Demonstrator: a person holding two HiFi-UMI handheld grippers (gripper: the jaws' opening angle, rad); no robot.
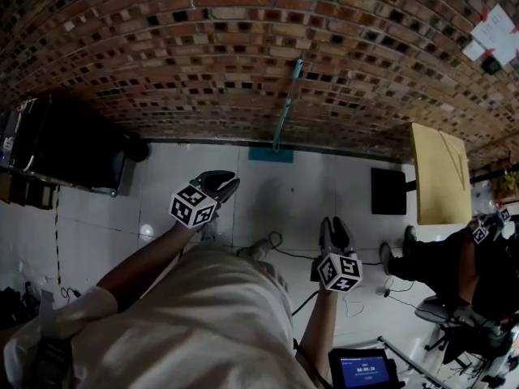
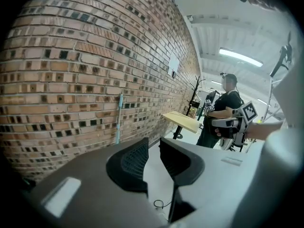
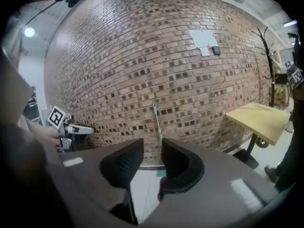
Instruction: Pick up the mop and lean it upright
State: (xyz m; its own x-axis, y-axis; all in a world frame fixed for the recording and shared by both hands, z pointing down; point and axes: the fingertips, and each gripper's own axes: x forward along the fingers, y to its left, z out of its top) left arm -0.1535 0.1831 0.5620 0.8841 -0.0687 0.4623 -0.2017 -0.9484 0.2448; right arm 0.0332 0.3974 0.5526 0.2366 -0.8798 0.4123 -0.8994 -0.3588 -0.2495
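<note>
The mop (image 1: pixel 285 108) stands upright against the brick wall, with its thin teal handle leaning on the bricks and its teal head (image 1: pixel 270 154) on the white floor at the wall's foot. My left gripper (image 1: pixel 220 182) is well back from it, to the lower left, open with nothing between its jaws. Further back and to the right, my right gripper (image 1: pixel 335 232) is also open and empty. In the left gripper view the mop (image 2: pixel 118 118) shows beyond the empty gripper (image 2: pixel 153 160). The right gripper view has the mop (image 3: pixel 156 122) straight ahead past the gripper (image 3: pixel 152 158).
A pale wooden table (image 1: pixel 438 173) stands by the wall at right, with a black square object (image 1: pixel 388 190) beside it. Dark equipment (image 1: pixel 73 144) sits at left. A cable (image 1: pixel 280 245) lies on the floor. Another person (image 1: pixel 454 266) with grippers stands at far right.
</note>
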